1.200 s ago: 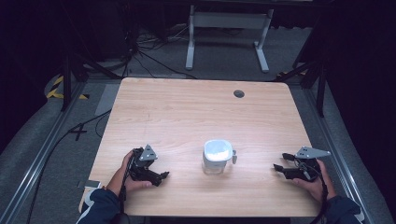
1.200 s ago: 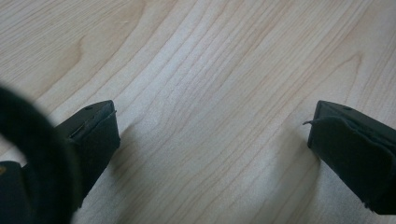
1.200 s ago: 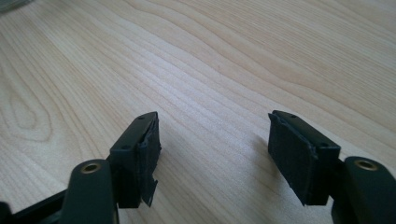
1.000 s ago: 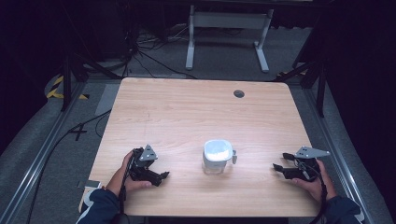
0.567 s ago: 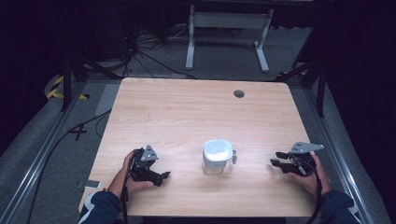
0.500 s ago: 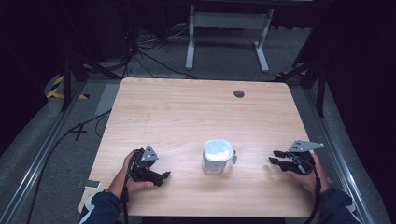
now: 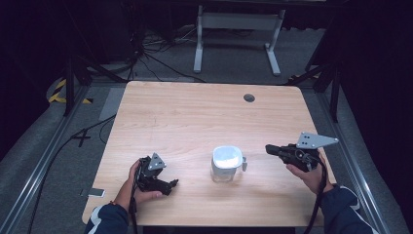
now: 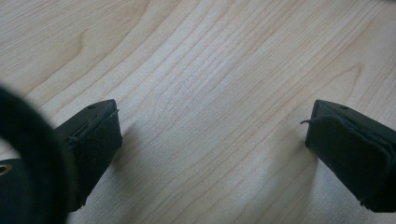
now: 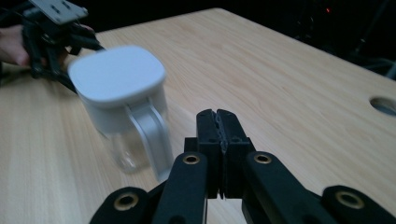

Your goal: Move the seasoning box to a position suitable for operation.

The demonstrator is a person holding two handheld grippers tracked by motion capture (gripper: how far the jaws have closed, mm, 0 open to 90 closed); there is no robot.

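A clear jug (image 7: 226,164) with white lid and handle is stood upright near the front middle of the tabletop (image 7: 195,112). The right tongs (image 7: 269,148) are held just beside its handle, pads pressed together on nothing, having just been closing. The left tongs (image 7: 171,184) are rested well apart on the wood, spread wide and empty.

On the one wooden table (image 7: 195,117) stands one clear jug (image 7: 226,164) with a single white lid and a single handle. Two grippers are there: the left gripper (image 7: 171,184) and the right gripper (image 7: 271,148). One round hole (image 7: 249,97) marks the table's far right.
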